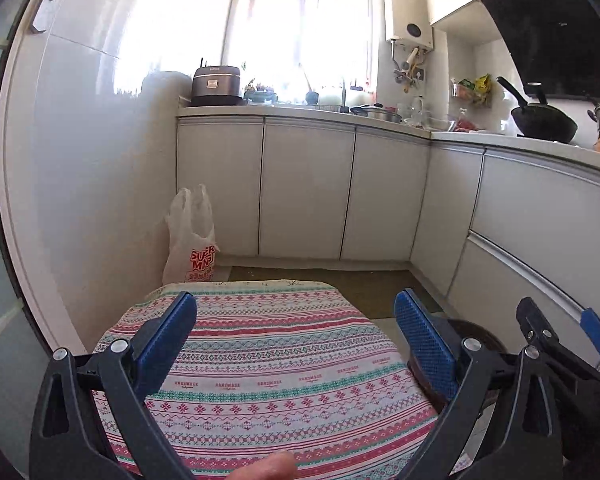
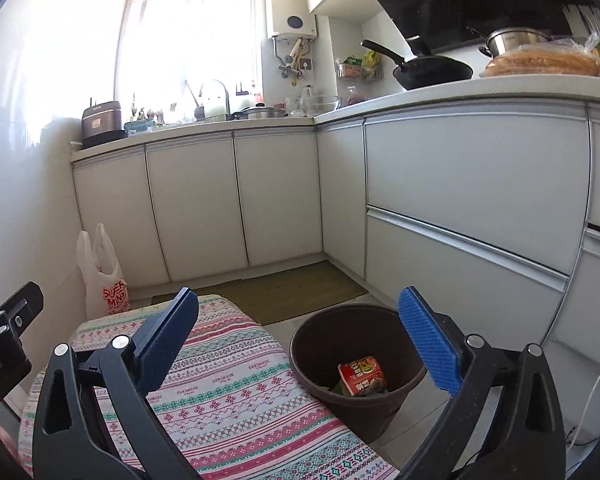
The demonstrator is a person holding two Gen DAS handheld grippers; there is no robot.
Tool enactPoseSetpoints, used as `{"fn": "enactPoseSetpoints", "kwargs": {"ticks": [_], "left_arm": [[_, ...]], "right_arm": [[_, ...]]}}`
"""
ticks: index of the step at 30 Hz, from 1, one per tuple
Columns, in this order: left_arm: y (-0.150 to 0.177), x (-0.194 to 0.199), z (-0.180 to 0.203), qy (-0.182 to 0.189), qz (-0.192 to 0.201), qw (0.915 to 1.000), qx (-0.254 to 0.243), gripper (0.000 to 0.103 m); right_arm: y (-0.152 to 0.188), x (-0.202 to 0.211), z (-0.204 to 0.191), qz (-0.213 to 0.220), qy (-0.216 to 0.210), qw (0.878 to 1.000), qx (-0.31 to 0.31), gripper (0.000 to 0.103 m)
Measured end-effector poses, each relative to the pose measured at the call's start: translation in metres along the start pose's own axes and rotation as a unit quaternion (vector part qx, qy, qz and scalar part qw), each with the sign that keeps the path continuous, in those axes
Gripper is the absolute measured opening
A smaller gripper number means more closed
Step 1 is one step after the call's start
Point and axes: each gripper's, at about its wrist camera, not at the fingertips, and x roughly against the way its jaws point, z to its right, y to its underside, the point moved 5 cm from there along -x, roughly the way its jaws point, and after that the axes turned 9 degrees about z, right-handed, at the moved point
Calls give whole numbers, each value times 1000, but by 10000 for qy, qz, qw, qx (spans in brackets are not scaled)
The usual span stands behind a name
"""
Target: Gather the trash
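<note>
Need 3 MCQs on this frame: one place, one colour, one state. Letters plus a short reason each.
1. Where does the white plastic bag stand?
A. on the counter
B. on the floor in the corner by the cabinets
C. inside the bin

2. What colour is the trash bin?
A. dark brown
B. white
C. green

3. How do the right gripper and left gripper stand?
A. both shut on trash
B. one open, one shut
C. both open, empty

Answers:
1 B: it leans at the wall beside the cabinets.
2 A: its rim and wall are dark brown, with a red packet inside.
3 C: the blue pads are wide apart with nothing between.
</note>
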Motion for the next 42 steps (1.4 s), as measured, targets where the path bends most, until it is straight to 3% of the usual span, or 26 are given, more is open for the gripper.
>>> {"fn": "enactPoseSetpoints", "kwargs": {"ticks": [8, 32, 42], "left_arm": [[14, -20, -4, 140, -351, 9992, 108, 96], [24, -29, -8, 117, -624, 9977, 234, 96], [24, -30, -9, -43, -551, 9985, 65, 95]], "right_arm": [[7, -9, -5, -44, 132, 9998, 153, 96], [11, -6, -11, 85, 43, 9996, 275, 96], [13, -6, -13, 40, 15, 9996, 290, 96]]}}
